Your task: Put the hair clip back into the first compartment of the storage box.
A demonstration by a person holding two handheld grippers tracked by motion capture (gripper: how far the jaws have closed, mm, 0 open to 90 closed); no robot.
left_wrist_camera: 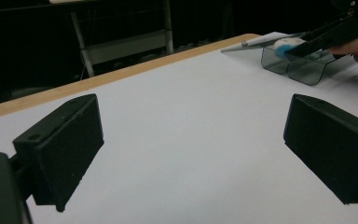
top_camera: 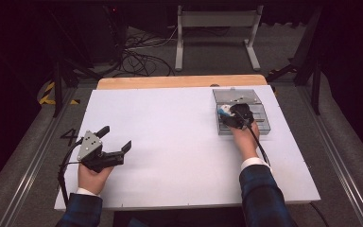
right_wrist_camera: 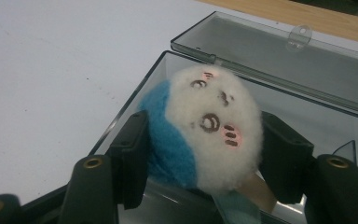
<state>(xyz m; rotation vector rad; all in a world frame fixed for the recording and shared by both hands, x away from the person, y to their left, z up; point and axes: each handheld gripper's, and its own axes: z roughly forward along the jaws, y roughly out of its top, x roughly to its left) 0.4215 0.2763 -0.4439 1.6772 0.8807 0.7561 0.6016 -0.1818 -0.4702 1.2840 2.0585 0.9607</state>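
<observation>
A small plush toy (right_wrist_camera: pixel 205 130), white and fluffy with a blue side, is squeezed between the two black jaws of my right gripper (right_wrist_camera: pixel 205 154). It hangs just over the left end of a clear grey plastic box (right_wrist_camera: pixel 121 126) whose lid (right_wrist_camera: pixel 279 60) lies open behind it. In the high view the right gripper (top_camera: pixel 231 116) holds the plush toy (top_camera: pixel 223 111) over the box (top_camera: pixel 262 125) at the table's far right. My left gripper (top_camera: pixel 116 139) rests near the table's front left, open, with nothing between its jaws. The left gripper view shows the box (left_wrist_camera: pixel 303 70) far off.
A white board (top_camera: pixel 170 137) covers the table, with a wooden edge (top_camera: pixel 179 81) along the far side. Beyond it stand a metal frame (top_camera: pixel 217 33) and loose cables (top_camera: pixel 142 59) on the floor.
</observation>
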